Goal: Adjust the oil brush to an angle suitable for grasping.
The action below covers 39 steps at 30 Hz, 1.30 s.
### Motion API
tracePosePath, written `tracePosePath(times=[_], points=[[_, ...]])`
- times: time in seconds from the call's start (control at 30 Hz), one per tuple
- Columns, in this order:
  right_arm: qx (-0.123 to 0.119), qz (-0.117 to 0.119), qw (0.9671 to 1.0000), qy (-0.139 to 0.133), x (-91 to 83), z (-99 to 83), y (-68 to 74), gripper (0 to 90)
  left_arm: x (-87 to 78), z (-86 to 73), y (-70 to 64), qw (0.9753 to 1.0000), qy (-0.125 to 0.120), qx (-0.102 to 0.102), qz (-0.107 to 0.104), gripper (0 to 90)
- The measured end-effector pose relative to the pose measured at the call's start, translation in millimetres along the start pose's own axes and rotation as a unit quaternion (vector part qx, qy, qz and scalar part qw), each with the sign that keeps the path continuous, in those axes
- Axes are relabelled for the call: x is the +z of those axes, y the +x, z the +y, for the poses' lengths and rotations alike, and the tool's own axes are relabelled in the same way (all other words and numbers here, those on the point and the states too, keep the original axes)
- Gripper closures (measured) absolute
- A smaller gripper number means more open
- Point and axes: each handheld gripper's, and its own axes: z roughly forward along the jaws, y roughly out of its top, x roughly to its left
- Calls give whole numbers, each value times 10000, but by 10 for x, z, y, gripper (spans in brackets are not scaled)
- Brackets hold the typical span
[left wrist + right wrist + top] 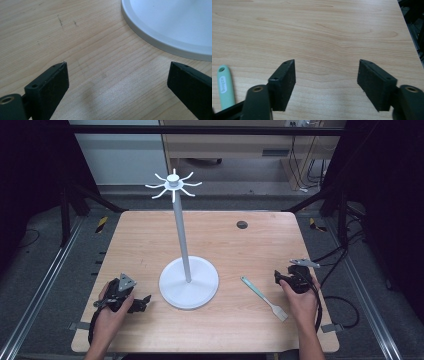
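On the wooden table point(225, 240), the right gripper point(327, 82) rests with its jaws wide apart and holds nothing. The green-handled spatula point(263, 298) lies just beside it, toward the white stand point(188, 282). The left gripper point(117, 85), also wide and empty, sits near the stand's round base.

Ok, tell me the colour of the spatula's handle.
The spatula's handle is pale mint green with white lettering, clearest in the right gripper view.
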Motion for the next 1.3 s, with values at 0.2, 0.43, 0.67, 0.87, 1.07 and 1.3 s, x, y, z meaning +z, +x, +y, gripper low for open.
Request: tracePosePath(times=[0.2,0.43,0.67,0.87,1.07,1.3], points=[[-359,107,9992,132,-11,12,156,437,-3,0,-3,10000,-3,-1,-4,34],[-817,340,9959,180,-24,21,343,638,-2,1,-9,10000,4,18,-12,34],[-1107,581,9916,319,-17,1,472,808,4,1,-6,10000,10,24,-13,34],[-1320,778,9867,539,9,-20,548,900,-1,1,-6,10000,3,27,-11,34],[-1429,1056,9817,683,31,-31,632,900,3,1,-7,10000,12,29,-15,35],[-1569,1153,9770,874,74,-58,679,900,2,2,-9,10000,18,35,-22,35]])
